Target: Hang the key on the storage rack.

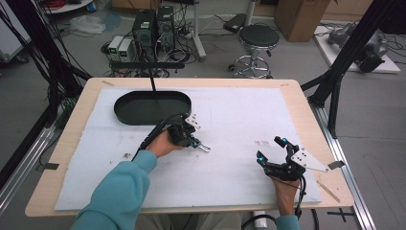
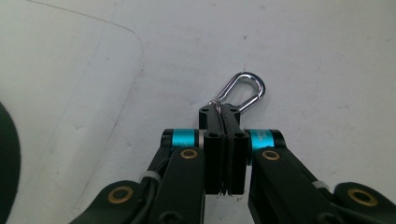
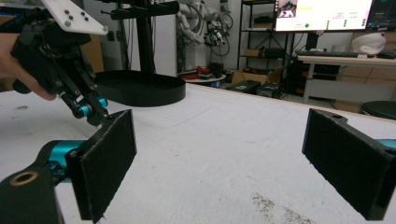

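A silver carabiner (image 2: 243, 92) is clamped between the jaws of my left gripper (image 2: 224, 114), with its loop sticking out past the tips, low over the white mat. From above, that left gripper (image 1: 197, 143) sits mid-table with the carabiner (image 1: 204, 148) at its tip. My right gripper (image 1: 270, 149) rests at the mat's right side, jaws wide apart and nothing between its pads (image 3: 109, 158). The right gripper view also catches the left gripper (image 3: 95, 116) farther off at the left.
A black oval tray (image 1: 152, 107) lies at the back left of the white mat (image 1: 230, 115), also seen as the black oval tray (image 3: 140, 88). A black stand pole (image 1: 152, 79) rises behind it. A wooden table edge (image 1: 306, 110) borders the mat.
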The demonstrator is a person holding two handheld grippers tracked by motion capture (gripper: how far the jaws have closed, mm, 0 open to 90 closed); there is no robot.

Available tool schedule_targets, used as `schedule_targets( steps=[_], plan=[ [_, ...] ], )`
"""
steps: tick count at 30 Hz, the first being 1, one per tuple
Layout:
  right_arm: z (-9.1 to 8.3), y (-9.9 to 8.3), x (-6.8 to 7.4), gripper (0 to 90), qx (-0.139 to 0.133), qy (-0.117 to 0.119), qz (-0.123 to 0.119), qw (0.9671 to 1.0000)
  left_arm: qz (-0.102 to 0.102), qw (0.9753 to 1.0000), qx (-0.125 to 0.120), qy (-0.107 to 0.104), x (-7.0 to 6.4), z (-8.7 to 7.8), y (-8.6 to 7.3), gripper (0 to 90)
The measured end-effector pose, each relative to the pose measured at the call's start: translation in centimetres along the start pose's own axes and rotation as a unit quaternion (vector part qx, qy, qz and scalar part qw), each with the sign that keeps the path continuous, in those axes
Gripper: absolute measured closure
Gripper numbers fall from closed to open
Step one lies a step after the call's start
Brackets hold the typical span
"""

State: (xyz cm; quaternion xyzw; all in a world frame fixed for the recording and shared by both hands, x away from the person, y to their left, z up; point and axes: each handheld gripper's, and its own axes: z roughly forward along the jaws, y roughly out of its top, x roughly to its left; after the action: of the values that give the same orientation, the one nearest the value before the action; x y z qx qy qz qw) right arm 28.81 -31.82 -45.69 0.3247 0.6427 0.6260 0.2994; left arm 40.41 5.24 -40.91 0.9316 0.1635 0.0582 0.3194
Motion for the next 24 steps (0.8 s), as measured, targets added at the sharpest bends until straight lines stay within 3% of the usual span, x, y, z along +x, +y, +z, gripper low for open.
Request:
schedule_targets(
  steps=[6, 10, 13, 24],
  plan=[
    [0.0, 0.0, 0.0, 9.2, 0.000, 0.000, -0.002, 1.0000, -0.008, 0.9996, -0.024, 0.008, 0.3, -1.8, 0.0, 88.3],
    [0.0, 0.0, 0.0, 9.2, 0.000, 0.000, -0.002, 1.0000, -0.015, 0.9983, -0.053, 0.020, 0.8, -4.1, -0.2, 88.3],
    [0.0, 0.0, 0.0, 9.2, 0.000, 0.000, -0.002, 1.0000, -0.035, 0.9958, -0.080, 0.026, 1.2, -5.6, -0.6, 88.3],
    [0.0, 0.0, -0.1, 9.2, 0.000, 0.000, -0.007, 1.0000, -0.048, 0.9894, -0.120, 0.067, 2.3, -10.4, -1.0, 88.4]
  ],
)
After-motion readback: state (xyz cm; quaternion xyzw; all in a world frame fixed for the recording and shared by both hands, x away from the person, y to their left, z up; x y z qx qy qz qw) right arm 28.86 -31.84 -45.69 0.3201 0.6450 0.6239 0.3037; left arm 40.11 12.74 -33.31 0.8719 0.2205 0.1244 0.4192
